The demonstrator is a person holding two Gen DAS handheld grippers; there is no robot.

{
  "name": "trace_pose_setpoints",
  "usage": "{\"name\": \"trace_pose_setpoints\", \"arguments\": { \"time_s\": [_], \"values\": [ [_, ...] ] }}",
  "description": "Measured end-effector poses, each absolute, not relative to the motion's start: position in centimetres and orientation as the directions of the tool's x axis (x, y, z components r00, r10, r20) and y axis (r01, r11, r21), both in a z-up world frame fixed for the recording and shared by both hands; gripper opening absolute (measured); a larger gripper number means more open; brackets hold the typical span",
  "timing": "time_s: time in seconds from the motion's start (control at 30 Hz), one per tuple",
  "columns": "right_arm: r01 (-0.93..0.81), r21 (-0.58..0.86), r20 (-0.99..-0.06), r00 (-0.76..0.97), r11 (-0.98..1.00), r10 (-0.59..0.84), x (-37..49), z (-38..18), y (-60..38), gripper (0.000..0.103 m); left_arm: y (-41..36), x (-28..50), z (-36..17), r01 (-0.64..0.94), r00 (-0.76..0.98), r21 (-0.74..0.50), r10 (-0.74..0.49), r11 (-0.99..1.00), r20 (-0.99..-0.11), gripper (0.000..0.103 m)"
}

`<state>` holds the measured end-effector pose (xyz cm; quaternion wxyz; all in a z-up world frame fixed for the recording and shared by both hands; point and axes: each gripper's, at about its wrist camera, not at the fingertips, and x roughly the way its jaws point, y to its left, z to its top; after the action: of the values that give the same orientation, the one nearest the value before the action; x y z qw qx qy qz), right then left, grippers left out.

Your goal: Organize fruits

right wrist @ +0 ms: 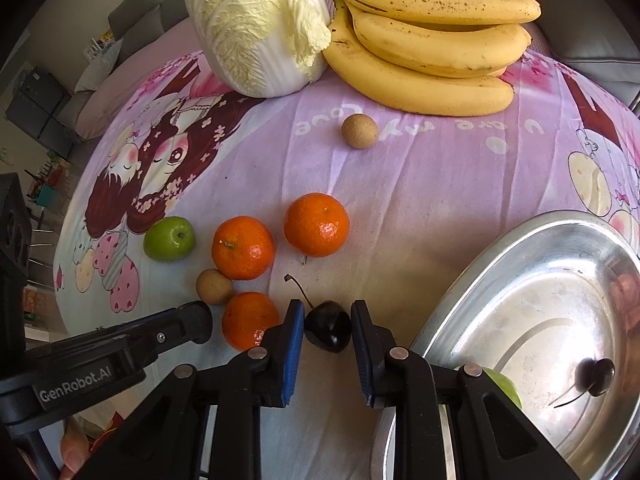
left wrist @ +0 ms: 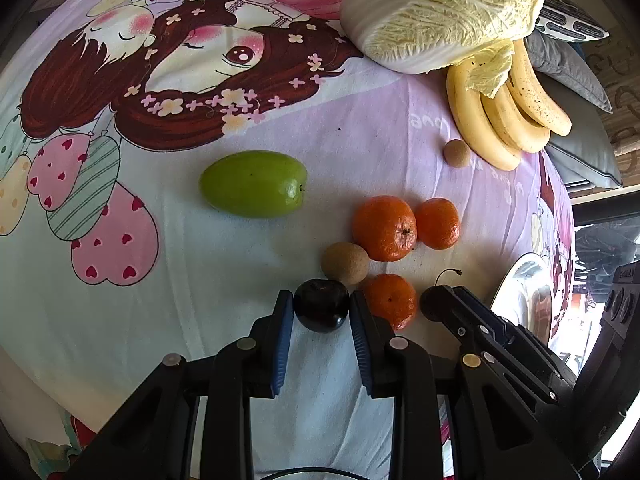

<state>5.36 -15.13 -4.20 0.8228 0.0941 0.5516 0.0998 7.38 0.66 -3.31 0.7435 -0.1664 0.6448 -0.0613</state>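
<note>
Both grippers point steeply down at a bed covered by a cartoon-print sheet (left wrist: 360, 128). The left gripper (left wrist: 322, 312) has its blue pads narrowed onto a dark cherry (left wrist: 321, 310), which sits right between the fingertips, touching both. The right gripper (right wrist: 328, 330) is likewise closed on a second dark cherry (right wrist: 328, 330), whose stem curves away toward 11 o'clock. In the left wrist view the right gripper's fingers enter from 4 o'clock with that stemmed cherry at their tip. Just beyond the left gripper, at 1 o'clock, lies a mandarin (left wrist: 390, 300), touching a brown longan (left wrist: 345, 263) at 12 o'clock; two more mandarins (left wrist: 384, 228) lie side by side past them. A green jujube-like fruit (left wrist: 254, 183) lies apart at 11 o'clock. Farther off at 1 o'clock are a second longan (left wrist: 457, 153), a bunch of bananas (left wrist: 504, 116) and a napa cabbage (left wrist: 440, 12). In the right wrist view a steel tray (right wrist: 500, 280) lies at 3 o'clock, just beside the right gripper, holding another cherry (right wrist: 598, 376) and a green fruit (right wrist: 504, 384) partly hidden by the gripper.
</note>
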Motion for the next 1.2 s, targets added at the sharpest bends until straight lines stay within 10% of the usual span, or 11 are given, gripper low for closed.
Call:
{"name": "trace_pose_setpoints", "arguments": {
  "time_s": [1.2],
  "values": [
    [0.037, 0.302, -0.85, 0.464, 0.953, 0.252, 3.3, -0.3, -21.1, 0.026, -6.9, 7.3, 1.9, 0.091, 0.229, -0.326, -0.339, 0.941, -0.913, 0.03]
  ]
}}
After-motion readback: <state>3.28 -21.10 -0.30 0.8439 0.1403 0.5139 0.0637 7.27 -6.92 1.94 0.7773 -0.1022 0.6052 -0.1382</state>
